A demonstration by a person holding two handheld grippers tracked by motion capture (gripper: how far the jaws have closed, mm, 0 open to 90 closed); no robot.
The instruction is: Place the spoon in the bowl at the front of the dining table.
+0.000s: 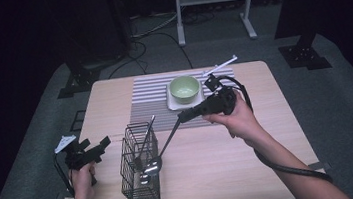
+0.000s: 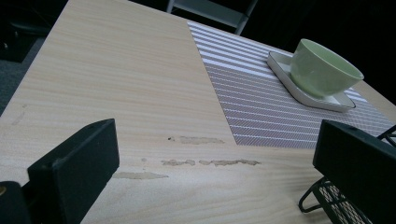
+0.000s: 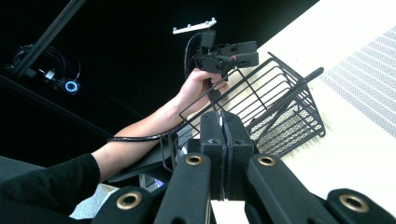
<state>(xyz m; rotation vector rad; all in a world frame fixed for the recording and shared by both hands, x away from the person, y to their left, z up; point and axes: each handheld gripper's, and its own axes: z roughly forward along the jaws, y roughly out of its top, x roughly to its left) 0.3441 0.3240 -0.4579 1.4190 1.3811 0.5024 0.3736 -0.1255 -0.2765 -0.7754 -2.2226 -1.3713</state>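
- Since the high view shows the right gripper point(image 1: 182, 116) pinching the handle end of a long ladle point(image 1: 162, 149) whose bowl sits at the top of the wire basket point(image 1: 139, 166), the main risk, as I judge it, is the bowl snagging a wire and tipping the basket. A second utensil point(image 1: 145, 139) leans inside it and could be dragged along. The left gripper point(image 1: 100, 144) hovers at the table's left edge, just beside the basket and not touching it, so nothing steadies the basket.
- Looking along the left gripper's own view, its jaws stand spread wide with nothing between them, over the bare wooden table point(image 2: 116, 84). The basket's corner point(image 2: 336, 200) sits at lower right. The green bowl point(image 2: 324, 67) on its white dish point(image 2: 303, 95) rests on the striped mat point(image 2: 261, 107); a swinging ladle could knock it.
- From the right gripper's view, its jaws are pressed together; the thin handle between them is hidden, so I cannot tell how secure the hold is. A narrow grip on a long handle may let it twist or slip.
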